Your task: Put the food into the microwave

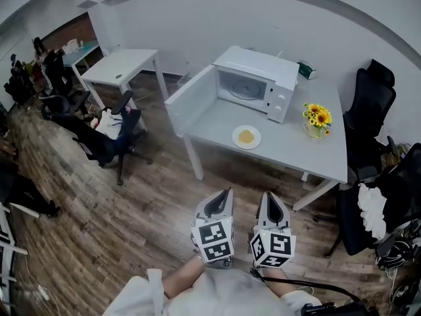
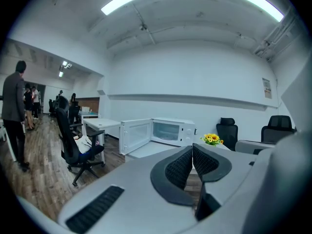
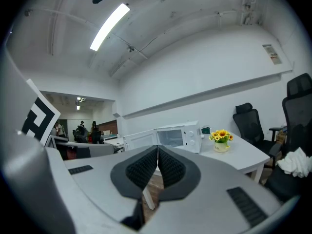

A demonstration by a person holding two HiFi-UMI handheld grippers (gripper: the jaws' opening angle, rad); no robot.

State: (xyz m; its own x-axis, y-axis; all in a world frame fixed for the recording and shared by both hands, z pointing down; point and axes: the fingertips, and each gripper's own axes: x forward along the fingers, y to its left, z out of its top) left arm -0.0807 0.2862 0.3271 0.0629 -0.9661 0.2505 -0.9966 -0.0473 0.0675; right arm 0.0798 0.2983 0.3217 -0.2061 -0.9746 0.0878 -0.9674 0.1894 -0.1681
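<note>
While left gripper [image 1: 227, 193] and right gripper [image 1: 270, 195] hang clenched, empty: plate [image 1: 235, 137] looks light, stiff, probably slippery; pinch near rim, keep food [image 1: 246, 136] level.

grey-shelled left gripper [image 1: 227, 193] and right gripper [image 1: 269, 196], black ribbed pads [image 2: 179, 168], black-and-white marker cubes [image 1: 214, 241], white sleeves [image 1: 146, 295], black cable [image 1: 309, 283] near right
</note>
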